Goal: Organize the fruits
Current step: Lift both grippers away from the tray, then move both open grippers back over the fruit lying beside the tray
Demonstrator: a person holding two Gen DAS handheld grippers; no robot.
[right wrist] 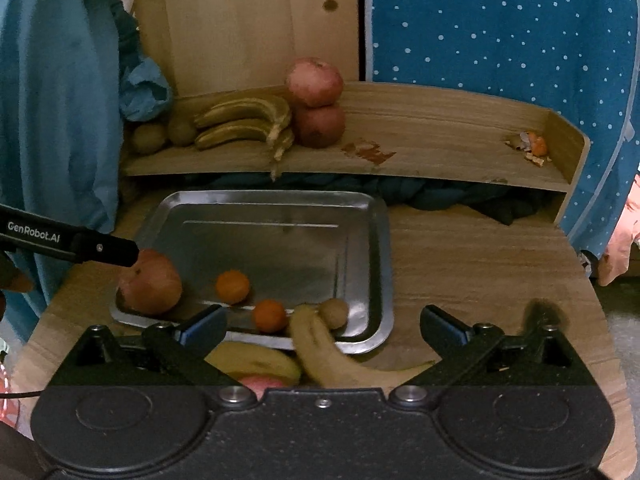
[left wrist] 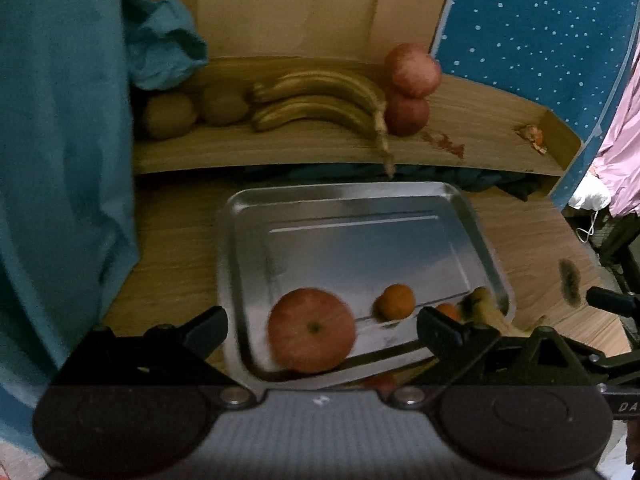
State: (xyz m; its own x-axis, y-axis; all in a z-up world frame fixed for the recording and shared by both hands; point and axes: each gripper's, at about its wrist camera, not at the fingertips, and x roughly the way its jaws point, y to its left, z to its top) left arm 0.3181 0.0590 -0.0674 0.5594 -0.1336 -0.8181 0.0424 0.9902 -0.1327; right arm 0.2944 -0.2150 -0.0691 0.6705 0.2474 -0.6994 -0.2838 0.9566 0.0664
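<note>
A metal tray (left wrist: 360, 200) lies on the wooden table. It holds a red apple (left wrist: 312, 330) in its near left corner, two oranges (left wrist: 394, 301) (right wrist: 270, 315) and a kiwi (right wrist: 334, 312). My left gripper (left wrist: 322, 330) is open, and the apple lies just ahead between its wide-apart fingers. One of its fingers (right wrist: 108, 249) reaches the apple (right wrist: 150, 282) in the right wrist view. My right gripper (right wrist: 324, 324) is open. A blurred banana (right wrist: 320, 354) lies between its fingers, across the tray's front rim (right wrist: 360, 346). Nearer me lie a yellow banana (right wrist: 256, 360) and part of a red fruit (right wrist: 260, 384).
A raised wooden shelf (right wrist: 420, 160) behind the tray carries two kiwis (right wrist: 150, 138), a banana bunch (right wrist: 244, 122), two stacked apples (right wrist: 316, 82) and orange peel (right wrist: 534, 146). Blue cloth (left wrist: 60, 160) hangs on the left. Dark cloth (right wrist: 440, 196) is stuffed under the shelf, and dotted blue fabric (right wrist: 500, 20) hangs at the right.
</note>
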